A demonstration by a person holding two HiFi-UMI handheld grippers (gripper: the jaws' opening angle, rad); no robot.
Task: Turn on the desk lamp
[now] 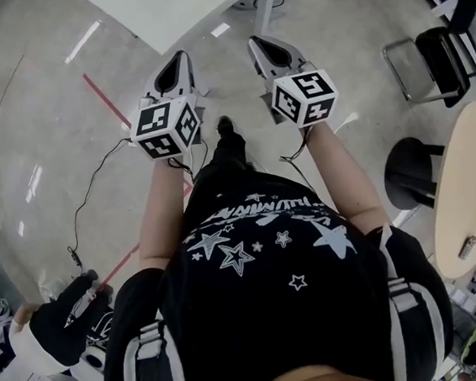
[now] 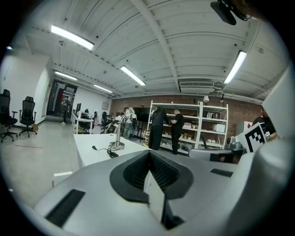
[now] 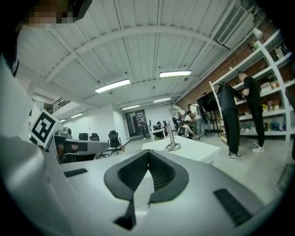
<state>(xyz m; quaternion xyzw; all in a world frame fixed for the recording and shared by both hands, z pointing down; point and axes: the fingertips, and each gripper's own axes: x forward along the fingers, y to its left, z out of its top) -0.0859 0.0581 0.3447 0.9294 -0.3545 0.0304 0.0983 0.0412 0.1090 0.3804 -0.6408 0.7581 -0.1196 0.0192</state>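
head view: the left hand-held gripper (image 1: 176,65) and right hand-held gripper (image 1: 270,48) each have jaws together, empty. a slim silver desk lamp (image 3: 174,133) stands on the white rectangular table (image 3: 198,148). lettering on the black star-printed shirt (image 1: 271,262) is unreadable.

The desk lamp (image 3: 172,133) stands upright on a white table (image 3: 198,150). It has a thin silver pole on a round flat base, and on top a bent neck with a small pale head. A black cord (image 2: 111,152) lies coiled just beside the base. Whether the lamp shines, I cannot tell.
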